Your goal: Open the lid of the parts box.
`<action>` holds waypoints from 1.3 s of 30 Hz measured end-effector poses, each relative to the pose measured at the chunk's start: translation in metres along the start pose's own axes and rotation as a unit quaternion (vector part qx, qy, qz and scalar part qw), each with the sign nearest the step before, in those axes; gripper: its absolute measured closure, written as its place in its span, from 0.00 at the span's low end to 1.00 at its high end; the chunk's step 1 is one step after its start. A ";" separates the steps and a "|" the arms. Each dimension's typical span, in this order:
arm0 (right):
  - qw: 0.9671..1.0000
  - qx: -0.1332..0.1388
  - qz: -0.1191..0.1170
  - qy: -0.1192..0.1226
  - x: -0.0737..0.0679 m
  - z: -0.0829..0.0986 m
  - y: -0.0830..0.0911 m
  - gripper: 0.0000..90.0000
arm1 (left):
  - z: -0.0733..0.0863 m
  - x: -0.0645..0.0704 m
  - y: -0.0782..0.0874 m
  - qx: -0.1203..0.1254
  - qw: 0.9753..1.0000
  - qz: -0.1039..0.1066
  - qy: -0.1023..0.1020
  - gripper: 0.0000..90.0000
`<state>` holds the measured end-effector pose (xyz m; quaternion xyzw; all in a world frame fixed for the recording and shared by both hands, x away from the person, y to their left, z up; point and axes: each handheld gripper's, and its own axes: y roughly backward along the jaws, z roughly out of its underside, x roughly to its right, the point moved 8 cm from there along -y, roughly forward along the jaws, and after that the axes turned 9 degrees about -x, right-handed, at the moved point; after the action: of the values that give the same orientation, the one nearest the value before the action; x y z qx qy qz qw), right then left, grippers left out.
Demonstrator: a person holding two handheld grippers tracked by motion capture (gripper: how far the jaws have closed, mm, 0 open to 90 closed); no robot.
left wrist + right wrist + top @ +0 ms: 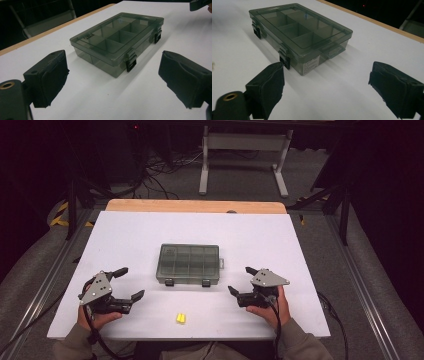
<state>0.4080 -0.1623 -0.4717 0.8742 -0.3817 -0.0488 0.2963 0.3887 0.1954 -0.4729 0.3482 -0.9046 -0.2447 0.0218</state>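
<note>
Your left gripper (126,283) has its jaws spread wide and empty, aimed at the smoky compartment box (188,263) from its near-left corner. Your right gripper (243,281) mirrors it off the near-right corner, jaws equally wide with nothing between them. The box sits closed, both front latches (131,63) down and facing you, likely so each gripper can reach one. A small yellow piece (180,318) lies on the desk (310,270) in front of the box, nearer you.
</note>
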 end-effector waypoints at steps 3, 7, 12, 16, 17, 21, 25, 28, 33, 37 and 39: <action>1.000 -0.003 0.002 0.008 -0.001 0.001 -0.001 0.15 | 0.000 0.002 -0.001 0.001 1.000 -0.001 -0.002 0.11; 1.000 -0.004 0.005 0.009 -0.001 0.000 -0.003 0.16 | -0.001 0.002 -0.002 0.002 1.000 0.002 -0.001 0.11; 1.000 -0.013 0.006 0.015 -0.003 -0.003 -0.010 0.15 | 0.001 0.002 -0.004 -0.006 1.000 0.008 -0.006 0.12; 1.000 -0.020 -0.007 0.011 -0.005 -0.007 -0.016 0.15 | -0.007 0.003 -0.007 0.002 1.000 0.009 -0.006 0.13; 1.000 -0.021 -0.011 0.011 -0.006 -0.008 -0.018 0.15 | -0.008 0.003 -0.008 0.001 1.000 0.010 -0.007 0.14; 1.000 -0.015 -0.017 0.008 -0.006 -0.018 -0.021 0.15 | -0.018 0.003 -0.020 -0.008 1.000 0.014 -0.023 0.14; 0.999 -0.020 -0.029 0.008 -0.008 -0.026 -0.029 0.16 | -0.029 -0.002 -0.033 -0.010 0.999 0.027 -0.015 0.14; 0.998 -0.035 -0.042 0.014 -0.012 -0.033 -0.039 0.16 | -0.039 -0.005 -0.045 -0.013 0.999 0.030 -0.020 0.14; 0.996 -0.068 -0.057 0.017 -0.013 -0.035 -0.055 0.21 | -0.044 -0.011 -0.065 -0.024 0.999 0.035 -0.016 0.15; 0.993 -0.096 -0.069 0.019 -0.015 -0.027 -0.064 0.29 | -0.030 -0.008 -0.070 -0.051 0.997 0.054 -0.016 0.20; 0.991 -0.113 -0.067 0.025 -0.015 -0.020 -0.065 0.34 | -0.017 -0.007 -0.069 -0.072 0.996 0.054 -0.023 0.25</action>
<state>0.4448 -0.1075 -0.4935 0.8597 -0.3064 -0.0899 0.3988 0.4400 0.1488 -0.4887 0.2909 -0.9025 -0.3150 0.0395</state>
